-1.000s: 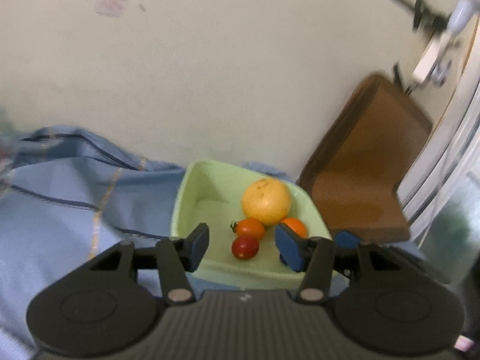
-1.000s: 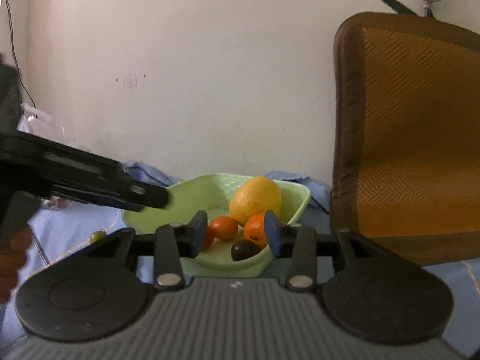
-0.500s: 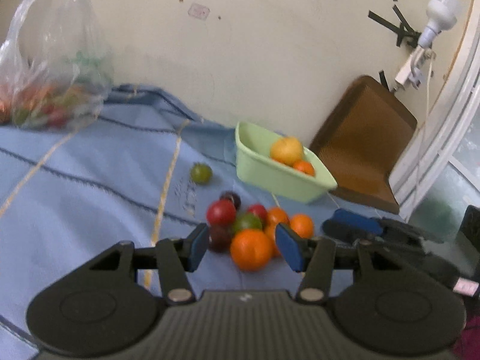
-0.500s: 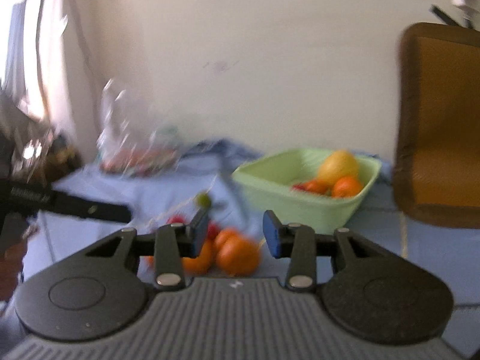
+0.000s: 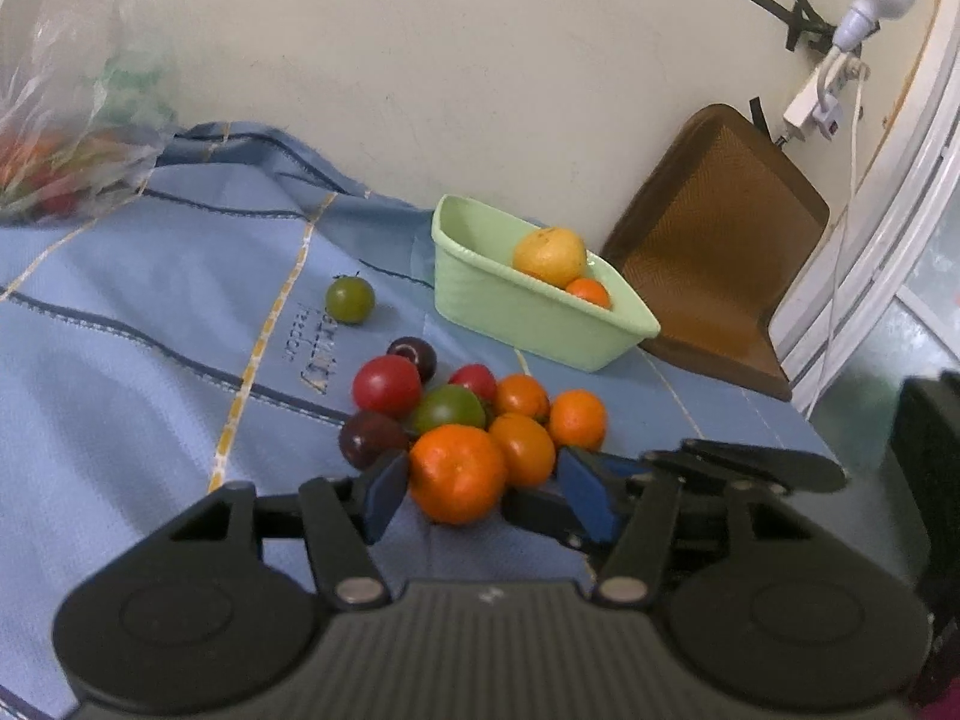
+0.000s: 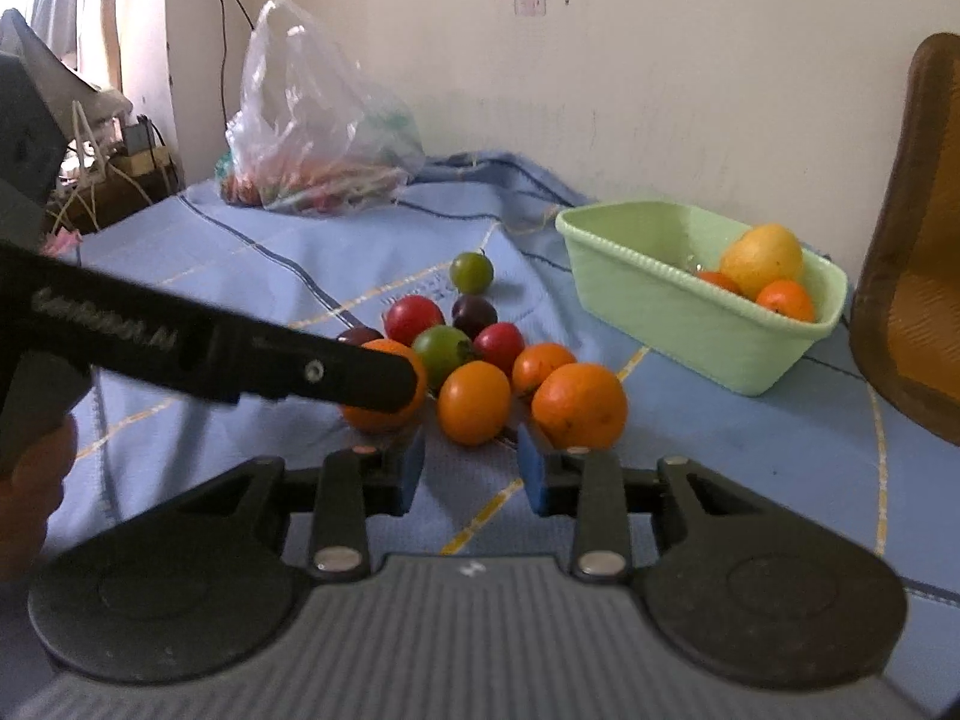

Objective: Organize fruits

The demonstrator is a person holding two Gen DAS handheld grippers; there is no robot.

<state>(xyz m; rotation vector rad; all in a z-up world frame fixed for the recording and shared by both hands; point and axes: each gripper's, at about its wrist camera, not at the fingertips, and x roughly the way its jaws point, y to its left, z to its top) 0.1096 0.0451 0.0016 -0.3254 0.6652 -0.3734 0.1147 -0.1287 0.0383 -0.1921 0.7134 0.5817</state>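
We are holding the left gripper [image 5: 483, 468] low over the blue cloth [image 5: 150, 312], with its jaws spread and the big orange [image 5: 456, 474] sitting between the pads; we cannot tell if a pad is touching it. The right gripper [image 6: 471, 450] is pointing at the same pile. Its jaws have just been closing but are standing apart, with only cloth between them. Dark stitched writing [image 5: 315, 354] is showing on the cloth, and pale writing on the side of the left gripper, but we cannot read either. In the pile [image 6: 474, 360] we are counting four oranges, two red tomatoes, one green tomato and two dark purple fruits, all touching or just beside each other. One more green tomato [image 5: 350, 299] is sitting apart, between the pile and the wall. The green tub [image 5: 528, 312] is holding one yellow fruit [image 5: 549, 255] and two small oranges that we can see. A plastic bag [image 6: 312, 120] of more fruit is resting far back on the cloth.
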